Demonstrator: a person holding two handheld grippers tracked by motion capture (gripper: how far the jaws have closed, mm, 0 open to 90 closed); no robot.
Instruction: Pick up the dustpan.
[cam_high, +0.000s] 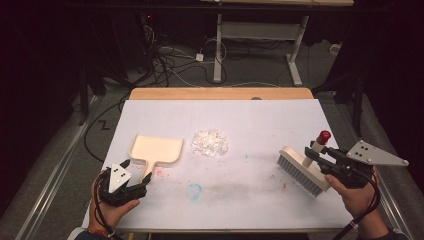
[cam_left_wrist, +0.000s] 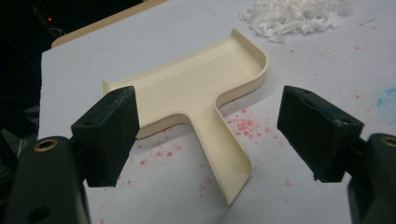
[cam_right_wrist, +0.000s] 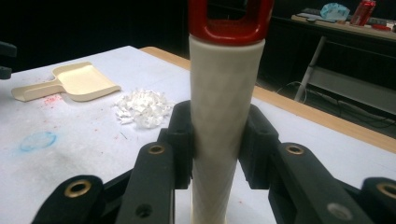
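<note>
Cream dustpan (cam_high: 157, 148) lies beside white shreds (cam_high: 210, 142)

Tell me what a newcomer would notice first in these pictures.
The eye goes to the right gripper, shut on the white handle of a brush with a red cap, at the right side of the white table. Next comes the heap of white shreds near the table's middle, with the cream dustpan lying flat just left of it. The left gripper stands open, its jaws either side of the dustpan's handle without touching it.
</note>
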